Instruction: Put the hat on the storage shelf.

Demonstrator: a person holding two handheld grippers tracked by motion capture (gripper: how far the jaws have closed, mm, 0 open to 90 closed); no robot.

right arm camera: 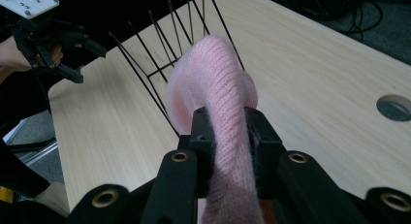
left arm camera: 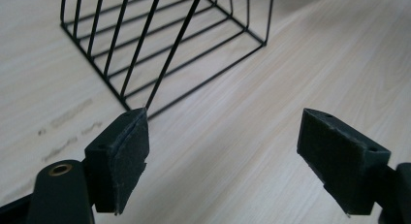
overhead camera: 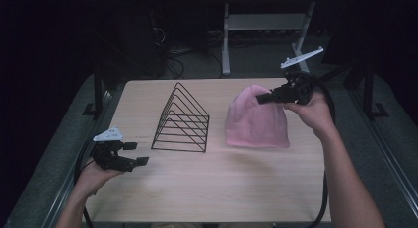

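Pale wood-grain covers the surface (overhead camera: 212, 188), which sits in a dim room with dark floor and white desk legs in the upper part of the high view. Near the middle of that frame stands a black wire rack (overhead camera: 181, 120), triangular in outline, and just to its right the pink knitted hat (overhead camera: 256, 118) is lifted by its crown, its brim resting on the wood.

At the right of the frame the right gripper (overhead camera: 266, 97) is clamped on the top of the hat. In the right gripper view its jaws press a fold of the pink knit (right arm camera: 228, 141) between them, nearly closed, with the wool bulging above the pinch. At the lower left of the high view the left gripper (overhead camera: 136, 153) is held low over the wood in front of the rack; in the left gripper view its jaws stand wide apart with nothing between them, the rack's wires (left arm camera: 160, 49) in the upper left.

The hat looks light, soft and limp, so it should drape and stretch rather than hold shape when raised. A pinch of gathered knit at the crown seems a sound hold. The brim would be the other natural place, for the open gripper. Loose knit could snag on wire tips.
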